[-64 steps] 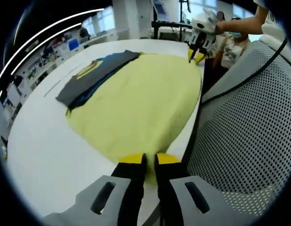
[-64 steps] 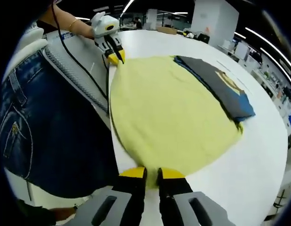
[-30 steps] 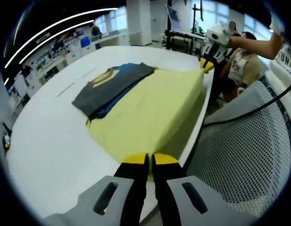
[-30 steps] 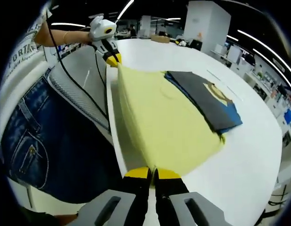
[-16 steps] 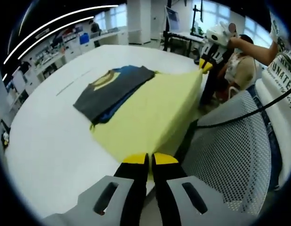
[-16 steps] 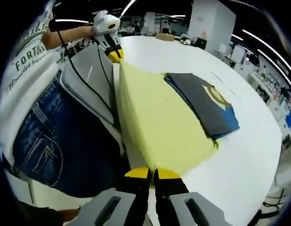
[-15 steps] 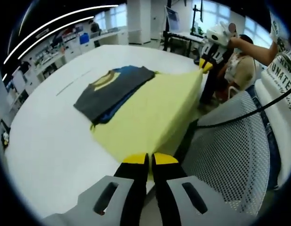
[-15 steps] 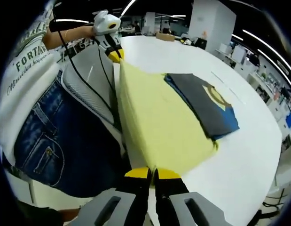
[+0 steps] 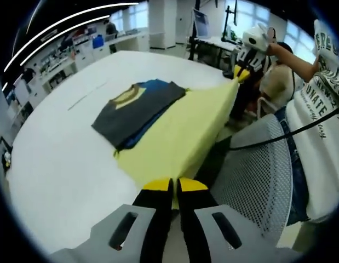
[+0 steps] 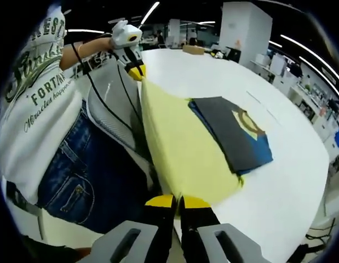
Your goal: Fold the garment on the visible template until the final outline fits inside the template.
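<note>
Pale yellow cloth [image 9: 174,139] is stretched off the white desk [image 9: 54,148], each corner clamped by left tool [image 9: 170,189] and right tool [image 10: 170,203]; its far part lies hidden under the folded grey-and-blue shirt [image 9: 137,109].

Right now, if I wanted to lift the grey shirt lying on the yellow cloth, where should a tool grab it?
Probably at the grey shirt's collar end, coming from the table's open side. The shirt lies flat and folded, with a blue layer showing at its edges; that end rests toward the bare table, clear of the yellow cloth stretched taut between the left tool and right tool.
</note>
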A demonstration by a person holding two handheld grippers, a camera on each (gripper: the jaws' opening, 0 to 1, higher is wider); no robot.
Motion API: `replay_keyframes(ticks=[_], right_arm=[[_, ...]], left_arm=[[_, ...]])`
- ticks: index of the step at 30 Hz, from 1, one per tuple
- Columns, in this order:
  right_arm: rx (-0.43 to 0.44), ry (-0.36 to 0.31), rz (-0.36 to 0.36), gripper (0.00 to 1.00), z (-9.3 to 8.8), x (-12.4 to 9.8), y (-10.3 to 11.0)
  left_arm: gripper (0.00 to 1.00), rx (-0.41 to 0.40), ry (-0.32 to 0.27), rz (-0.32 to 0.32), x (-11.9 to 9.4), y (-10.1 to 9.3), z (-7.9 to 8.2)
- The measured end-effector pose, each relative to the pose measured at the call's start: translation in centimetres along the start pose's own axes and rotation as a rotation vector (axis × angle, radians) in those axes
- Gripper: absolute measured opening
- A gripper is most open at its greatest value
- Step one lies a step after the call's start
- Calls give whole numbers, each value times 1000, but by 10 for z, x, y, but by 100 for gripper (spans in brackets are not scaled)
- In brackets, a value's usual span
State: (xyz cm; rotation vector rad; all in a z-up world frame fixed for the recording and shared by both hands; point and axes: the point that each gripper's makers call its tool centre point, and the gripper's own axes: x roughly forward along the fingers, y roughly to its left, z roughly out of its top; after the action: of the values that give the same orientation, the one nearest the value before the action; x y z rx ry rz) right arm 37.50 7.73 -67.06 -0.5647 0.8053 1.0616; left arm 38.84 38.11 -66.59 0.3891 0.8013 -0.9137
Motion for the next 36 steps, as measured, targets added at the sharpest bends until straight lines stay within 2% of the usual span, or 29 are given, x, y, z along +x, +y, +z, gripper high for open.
replay_keyframes(ticks=[5, 10, 15, 18, 28, 34, 36], right_arm=[[-36, 1, -19, 0, 6, -10, -9], [-58, 0, -38, 0, 12, -14, -21], [-72, -10, -65, 0, 19, -13, -35], [-93, -18, -104, 0, 25, -13, -48], [-87, -24, -221, 0, 38, -7, -87], [-84, -61, -289, 0, 50, -4, -112], [-74, -72, -316, 0, 54, -2, -122]], left_arm=[[1, 45, 11, -20, -9, -4, 9], [1, 49, 1, -6, -11, 4, 21], [1, 40, -19, 33, -9, 21, 31], [1, 51, -36, 66, -8, 31, 41], [1, 52, -93, 145, 1, 62, 70], [1, 61, -109, 220, 8, 86, 83], [1, 35, -125, 241, 11, 95, 89]])
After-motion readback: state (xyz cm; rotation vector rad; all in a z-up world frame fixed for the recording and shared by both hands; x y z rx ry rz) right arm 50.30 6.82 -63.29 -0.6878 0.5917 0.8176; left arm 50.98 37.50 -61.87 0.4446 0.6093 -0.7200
